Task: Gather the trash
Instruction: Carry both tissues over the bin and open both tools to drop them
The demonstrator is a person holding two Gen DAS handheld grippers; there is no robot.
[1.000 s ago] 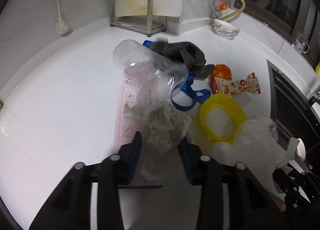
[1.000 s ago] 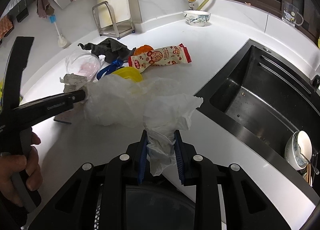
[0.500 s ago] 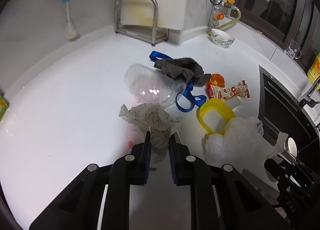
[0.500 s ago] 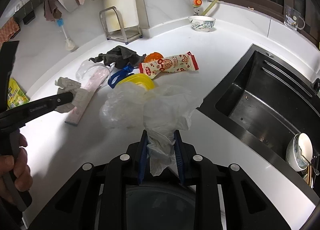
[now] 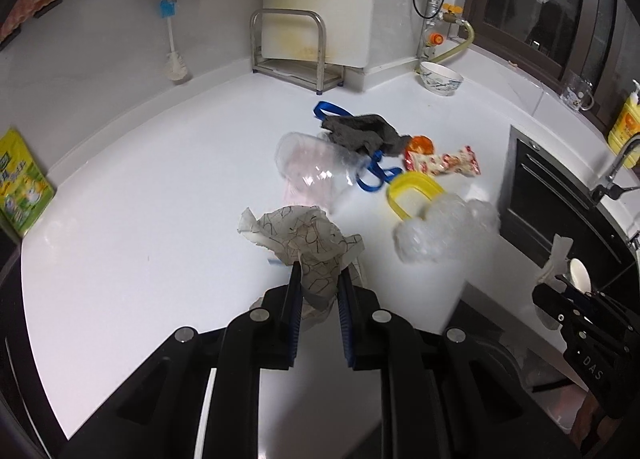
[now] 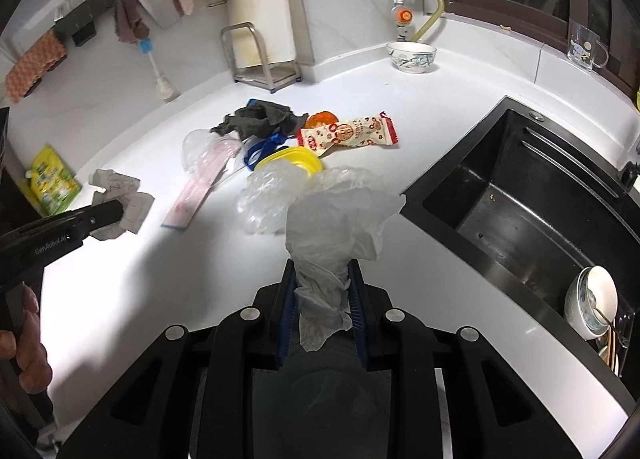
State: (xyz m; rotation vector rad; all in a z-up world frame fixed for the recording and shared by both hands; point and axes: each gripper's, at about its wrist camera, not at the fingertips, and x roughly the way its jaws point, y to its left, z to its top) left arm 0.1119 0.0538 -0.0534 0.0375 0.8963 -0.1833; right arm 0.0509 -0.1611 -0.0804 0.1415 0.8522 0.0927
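right claw [image 6: 322, 291]: mine's tilted down over the counter, pinching the twisted neck of a thin, crinkly white plastic bag [image 6: 340, 219]
left claw [image 5: 319, 287]: lifted off the white counter [image 5: 120, 219], squeezed onto a crumpled paper wrapper [image 5: 308, 243] with squiggly black lines
pile: clear plastic tub [image 5: 316, 169] on its side, yellow lid [image 5: 412, 193], glossy snack packet [image 5: 444, 163], limp grey rag [image 5: 364, 133]

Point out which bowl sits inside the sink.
The white bowl with a spoon, at the sink's near corner. The patterned bowl stands on the counter by the wall.
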